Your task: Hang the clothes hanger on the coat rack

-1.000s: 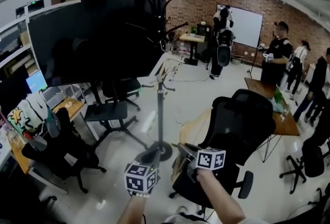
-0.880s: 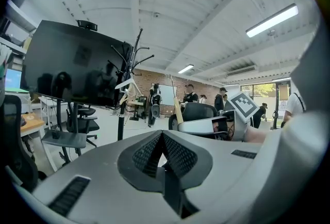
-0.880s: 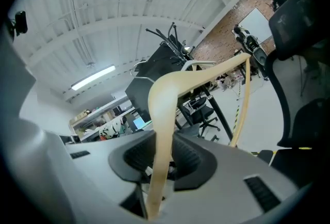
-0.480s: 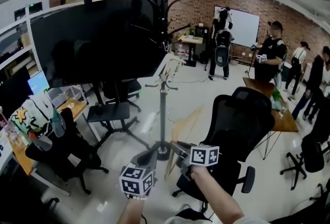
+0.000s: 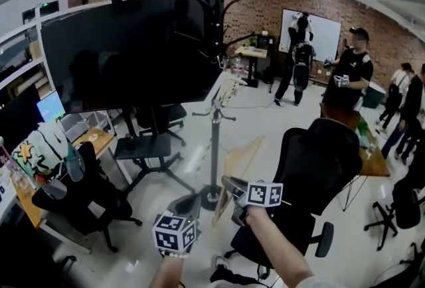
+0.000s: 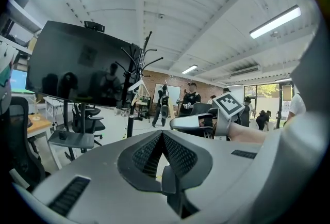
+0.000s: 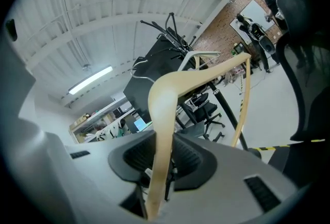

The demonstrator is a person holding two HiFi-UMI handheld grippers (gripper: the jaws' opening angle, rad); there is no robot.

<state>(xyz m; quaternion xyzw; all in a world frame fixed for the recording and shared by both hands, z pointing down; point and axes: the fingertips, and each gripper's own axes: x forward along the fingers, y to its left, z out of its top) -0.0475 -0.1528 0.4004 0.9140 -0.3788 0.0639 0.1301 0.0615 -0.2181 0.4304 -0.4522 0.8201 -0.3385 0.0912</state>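
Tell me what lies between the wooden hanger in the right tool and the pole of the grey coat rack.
Only bare pale floor, in the head view: the wooden hanger, held by the right tool, hangs beside the coat rack pole.

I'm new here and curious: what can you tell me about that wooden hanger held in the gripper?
The hanger is pale, smooth wood: a curved shoulder piece with a thin bar beneath. The right gripper is clamped on one arm of it, so it is tilted, rising up and away from the jaws. It is held in the air above the floor, close to the coat rack, and is not yet hung on it.
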